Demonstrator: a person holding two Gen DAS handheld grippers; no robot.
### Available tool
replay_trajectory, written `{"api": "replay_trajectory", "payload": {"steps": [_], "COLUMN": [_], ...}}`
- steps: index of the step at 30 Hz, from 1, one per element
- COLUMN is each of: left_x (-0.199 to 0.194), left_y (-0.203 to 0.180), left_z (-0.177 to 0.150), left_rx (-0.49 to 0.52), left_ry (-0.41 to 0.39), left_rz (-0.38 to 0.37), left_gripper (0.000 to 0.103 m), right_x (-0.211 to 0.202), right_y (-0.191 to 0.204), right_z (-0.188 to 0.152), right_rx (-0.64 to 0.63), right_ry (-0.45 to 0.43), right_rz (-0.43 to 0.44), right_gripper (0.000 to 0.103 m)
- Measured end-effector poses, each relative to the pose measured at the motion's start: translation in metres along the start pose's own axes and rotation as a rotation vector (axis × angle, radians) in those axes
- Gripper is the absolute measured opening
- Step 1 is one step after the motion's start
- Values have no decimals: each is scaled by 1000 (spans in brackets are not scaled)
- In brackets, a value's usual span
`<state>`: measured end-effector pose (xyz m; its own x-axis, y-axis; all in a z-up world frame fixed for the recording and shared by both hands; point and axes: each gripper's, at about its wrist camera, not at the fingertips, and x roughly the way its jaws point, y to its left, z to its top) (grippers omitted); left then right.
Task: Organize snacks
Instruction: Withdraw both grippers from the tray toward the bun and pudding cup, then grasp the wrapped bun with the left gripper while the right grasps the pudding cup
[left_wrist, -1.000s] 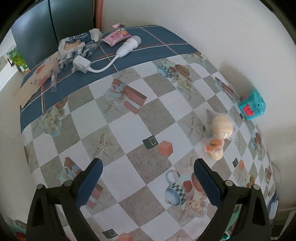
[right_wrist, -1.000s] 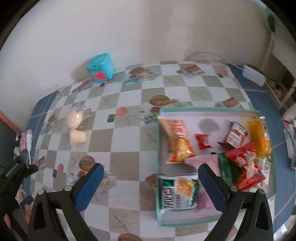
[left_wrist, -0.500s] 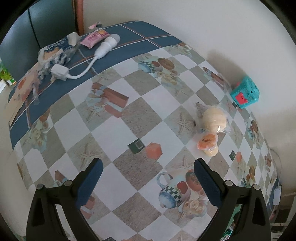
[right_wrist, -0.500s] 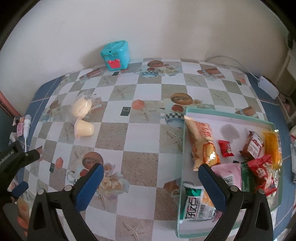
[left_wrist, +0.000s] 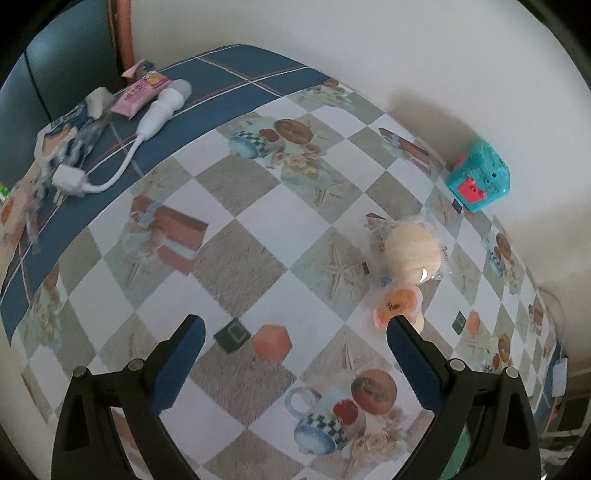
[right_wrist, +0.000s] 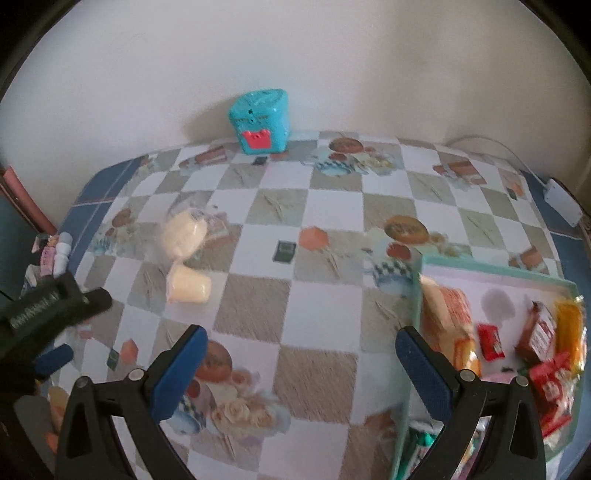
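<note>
Jelly cup (left_wrist: 397, 307) just beyond left tongs (left_wrist: 293, 328) right tip; tongs wide apart.

On the bench (right_wrist: 325, 280) a toy box (right_wrist: 260, 120) stands at the back, against the wall (right_wrist: 295, 55). Nearer and to the left, a wrapped bun (right_wrist: 183, 233) lies just behind a jelly cup (right_wrist: 188, 290) that rests on its side; the two sit close together. A tray (right_wrist: 491, 264) occupies the bench's right part, with snack packets (right_wrist: 546, 350) lying inside it and a chip bag (right_wrist: 448, 317) along its left side. At the bench's far left end lie a corded plug adapter (left_wrist: 70, 179), a small sachet (left_wrist: 142, 92) and a crumpled wrapper (left_wrist: 68, 138), well apart from the bun.
</note>
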<state>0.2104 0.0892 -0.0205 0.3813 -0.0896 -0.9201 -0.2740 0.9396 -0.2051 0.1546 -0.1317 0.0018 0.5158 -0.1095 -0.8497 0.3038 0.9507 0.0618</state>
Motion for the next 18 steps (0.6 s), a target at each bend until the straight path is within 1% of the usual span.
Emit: {"api": "replay_trajectory", "payload": {"steps": [5, 9, 12, 15, 18], "left_x": [12, 21, 24, 25, 32], "left_y": [2, 12, 16, 11, 10], "left_z": [7, 13, 16, 16, 16], "left_rx": [26, 16, -5, 14, 18], "left_ry": [-5, -13, -13, -19, -7], "left_rz": [19, 43, 0, -11, -25], "left_gripper": [99, 99, 99, 99, 99], "right_x": [15, 32, 44, 55, 62], "right_y": [9, 26, 42, 56, 64], "right_z": [8, 5, 1, -3, -4], "right_rx": [23, -18, -70, -105, -115], "right_ry": [-24, -21, -19, -20, -26], "right_rz": [59, 90, 110, 127, 144], "right_gripper": [103, 103, 103, 103, 102]}}
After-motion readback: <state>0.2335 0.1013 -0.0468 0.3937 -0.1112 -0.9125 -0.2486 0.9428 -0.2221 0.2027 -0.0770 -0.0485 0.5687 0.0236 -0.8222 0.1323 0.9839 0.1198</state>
